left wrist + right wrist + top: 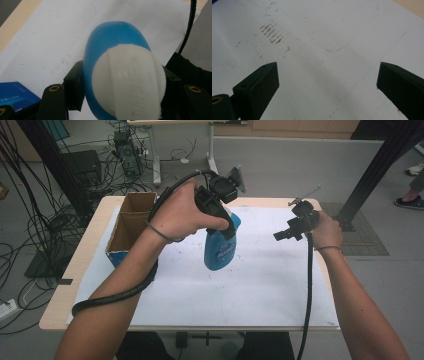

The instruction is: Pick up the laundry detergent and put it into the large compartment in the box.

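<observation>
Blue bottle (pixel 220 251) hangs upright, white cap up.

Left claw (pixel 227 222) clamped and raised; right claw (pixel 327 82) gapes wide.

Lighting: even, diffuse, moderately dim.
Soft shadows on the white sheet (pixel 240 285); the blue bottle (pixel 120 75) is blurred (too close to lens); no glare.

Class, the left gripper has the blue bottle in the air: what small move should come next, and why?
Probably carry the bottle left toward the open box. The left gripper is shut on it near the top, it hangs clear of the table, and the right gripper is open, holding nothing.
</observation>
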{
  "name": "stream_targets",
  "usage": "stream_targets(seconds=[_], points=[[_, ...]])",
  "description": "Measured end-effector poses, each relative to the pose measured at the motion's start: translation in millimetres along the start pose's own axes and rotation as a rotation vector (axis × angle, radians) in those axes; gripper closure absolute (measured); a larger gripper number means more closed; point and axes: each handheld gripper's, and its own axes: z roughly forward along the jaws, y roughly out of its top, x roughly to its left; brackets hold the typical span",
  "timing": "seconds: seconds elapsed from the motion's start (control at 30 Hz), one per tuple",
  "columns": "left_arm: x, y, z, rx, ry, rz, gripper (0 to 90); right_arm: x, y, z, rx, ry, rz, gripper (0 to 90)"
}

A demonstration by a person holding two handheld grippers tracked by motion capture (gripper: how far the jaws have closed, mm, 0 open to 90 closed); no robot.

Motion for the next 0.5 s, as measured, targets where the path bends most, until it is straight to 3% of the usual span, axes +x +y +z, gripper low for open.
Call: stream_targets(seconds=[0.5], points=[[4.4, 26.5, -49.5, -0.041, 0.006, -0.012, 37.5, 0.5, 5.8, -2.0, -0.004, 0.002, -0.009, 4.1]])
